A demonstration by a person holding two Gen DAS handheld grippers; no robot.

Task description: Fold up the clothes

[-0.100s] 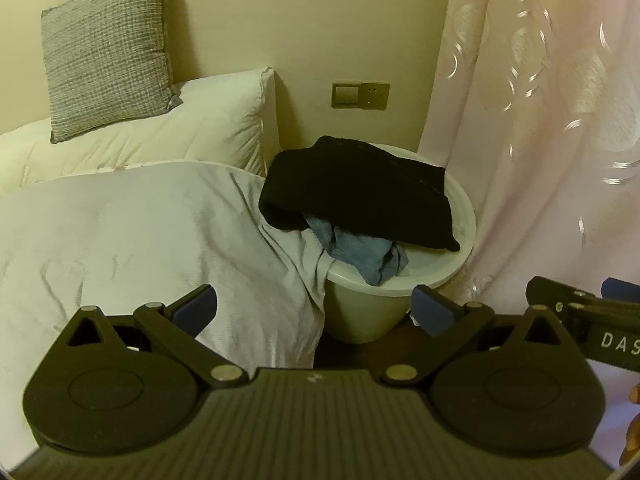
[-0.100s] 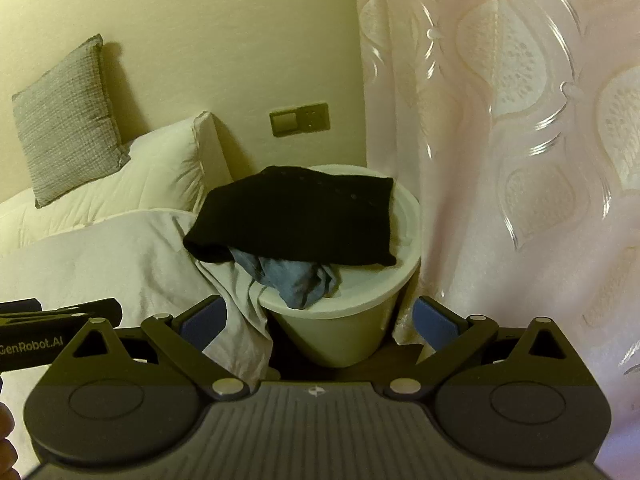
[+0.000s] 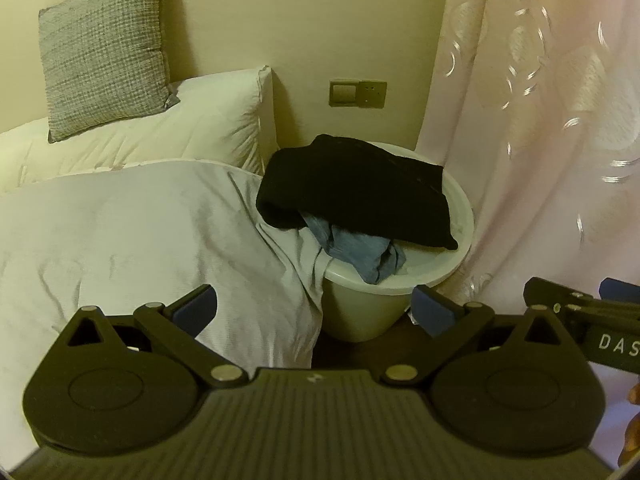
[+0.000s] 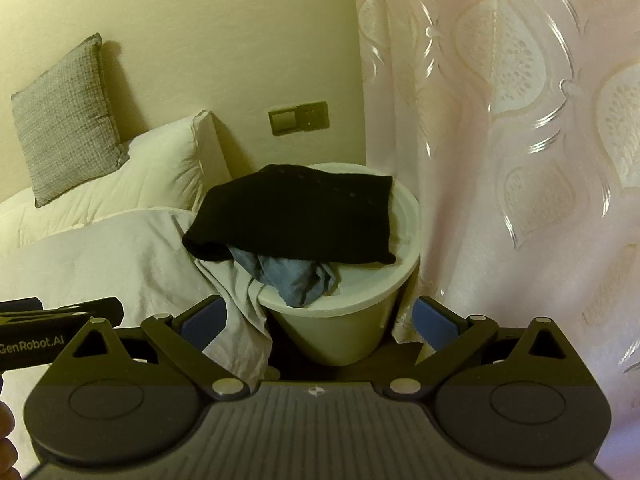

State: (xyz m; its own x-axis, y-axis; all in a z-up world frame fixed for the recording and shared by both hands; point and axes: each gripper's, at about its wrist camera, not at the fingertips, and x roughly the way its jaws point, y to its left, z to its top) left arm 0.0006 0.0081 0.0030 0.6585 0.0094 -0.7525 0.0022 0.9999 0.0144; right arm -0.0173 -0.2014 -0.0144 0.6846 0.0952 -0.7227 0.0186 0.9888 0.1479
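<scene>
Left gripper: jaws apart, empty.
Right gripper: jaws apart, empty.
Black garment: on white basket top.
Blue garment: under it, over the rim.

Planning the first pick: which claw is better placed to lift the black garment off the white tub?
Right, marginally. The right claw faces the black knitted garment on the round white plastic tub almost head-on; for the left claw it lies slightly right. Both are open, empty and short of it.

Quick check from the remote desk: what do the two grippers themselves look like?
Both match: the left gripper and right gripper have matte black ribbed bodies, round discs, silver pivot pins and blue finger pads. White side lettering reads "DAS" on one, "GenRobot.AI" on the other.
</scene>
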